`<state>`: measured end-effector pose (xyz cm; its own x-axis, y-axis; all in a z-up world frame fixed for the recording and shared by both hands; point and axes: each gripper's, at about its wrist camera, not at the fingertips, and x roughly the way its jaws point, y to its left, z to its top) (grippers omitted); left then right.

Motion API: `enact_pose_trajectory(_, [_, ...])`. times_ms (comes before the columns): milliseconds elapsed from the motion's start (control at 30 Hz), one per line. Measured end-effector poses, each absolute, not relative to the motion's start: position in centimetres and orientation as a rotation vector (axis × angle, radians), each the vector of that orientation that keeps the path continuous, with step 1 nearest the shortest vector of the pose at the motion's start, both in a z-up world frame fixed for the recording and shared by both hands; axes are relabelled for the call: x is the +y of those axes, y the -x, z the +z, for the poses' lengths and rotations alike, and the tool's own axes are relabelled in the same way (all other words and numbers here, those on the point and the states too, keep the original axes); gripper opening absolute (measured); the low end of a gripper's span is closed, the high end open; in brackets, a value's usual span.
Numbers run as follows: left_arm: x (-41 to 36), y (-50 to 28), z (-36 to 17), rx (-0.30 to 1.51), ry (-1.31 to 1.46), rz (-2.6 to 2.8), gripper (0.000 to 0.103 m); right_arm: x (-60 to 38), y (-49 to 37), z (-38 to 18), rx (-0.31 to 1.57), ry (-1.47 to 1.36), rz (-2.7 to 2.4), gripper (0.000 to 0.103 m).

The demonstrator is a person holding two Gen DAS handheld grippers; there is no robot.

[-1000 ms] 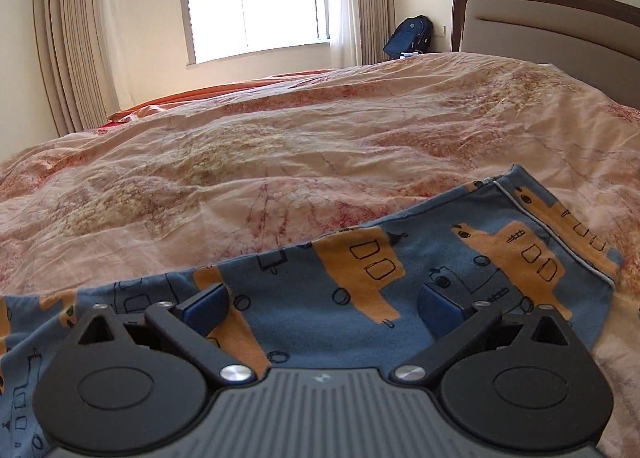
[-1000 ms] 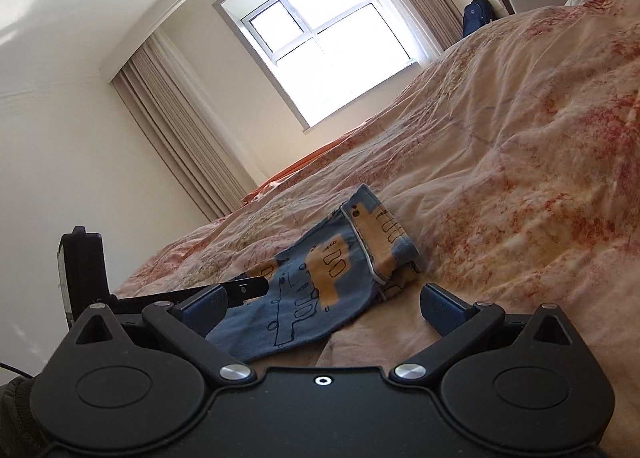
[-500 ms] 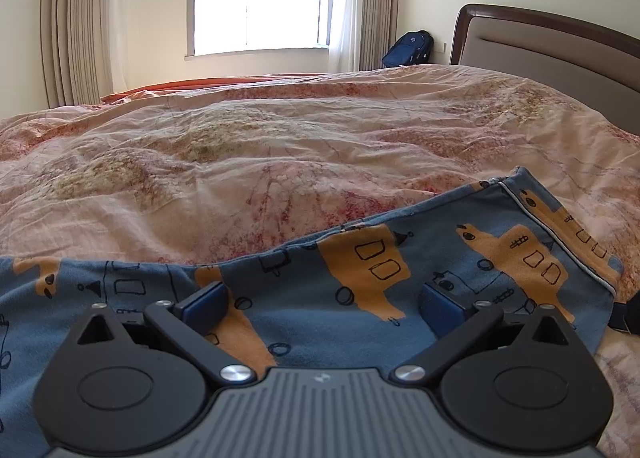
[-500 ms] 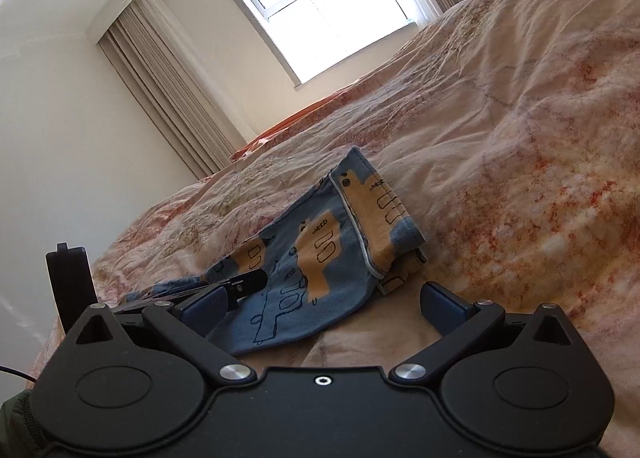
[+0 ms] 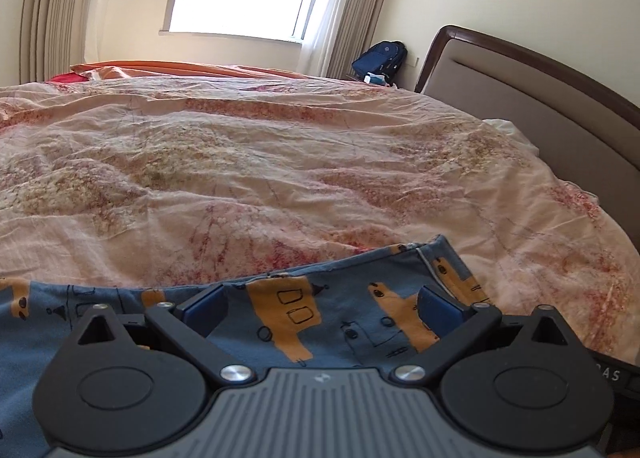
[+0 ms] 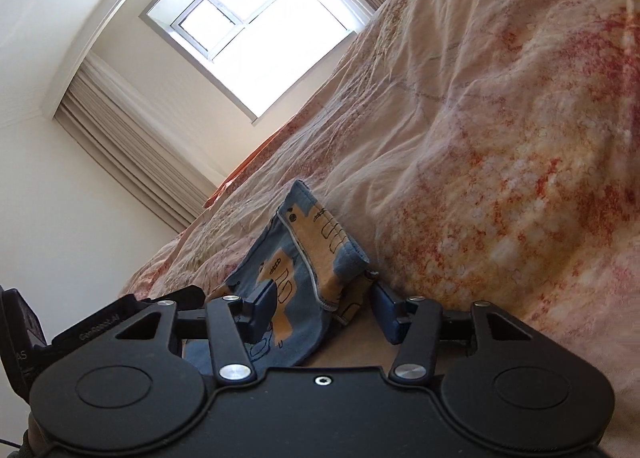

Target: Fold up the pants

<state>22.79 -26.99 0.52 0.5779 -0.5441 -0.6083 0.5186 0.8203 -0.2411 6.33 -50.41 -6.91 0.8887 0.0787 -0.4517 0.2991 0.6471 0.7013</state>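
**Right gripper closing on the waistband corner; fold not yet begun**

We find the pants (image 5: pixel 328 322), blue with orange print, lying flat on the floral bedspread (image 5: pixel 280 162) at the near edge of the bed. In the left wrist view they fill the band from 9 o'clock to 3 o'clock just ahead of the fingers.

The left gripper (image 5: pixel 320 304) stands with its jaws wide apart over the fabric; we see no pinch, so we record it as open and holding nothing.

The right gripper (image 6: pixel 324 314) has just been closing. The piped waistband edge (image 6: pixel 320 258) sits between its pads, running toward 12 o'clock, but a gap shows beside the right-hand pad, so no grip is made yet.

In our judgement the step in hand is securing the corners before the first fold. The next move calls for the right jaws to finish closing on the waistband, and for the left gripper to take its own hold, before any lift.
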Motion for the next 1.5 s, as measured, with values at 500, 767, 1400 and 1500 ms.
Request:
enact_pose_trajectory(500, [-28.4,-23.7,3.5,0.830,0.200,-0.812,0.103,-44.9,-6.7,-3.3,0.419,-0.377,-0.159,0.015])
enact_pose_trajectory(767, [-26.6,-24.6,3.5,0.898,0.224,-0.843,0.102,-35.1,-7.4,-0.2,0.389,0.216,0.009,0.013])
enact_pose_trajectory(1400, [-20.9,-25.0,-0.5,0.944,0.399,-0.679,0.011,-28.4,-6.8,-1.5,0.444,0.433,0.134,0.013])
enact_pose_trajectory(1500, [-20.5,-24.3,0.4,0.925,0.411,-0.681,0.010,-28.2,-6.6,-1.2,0.434,0.441,0.108,0.022])
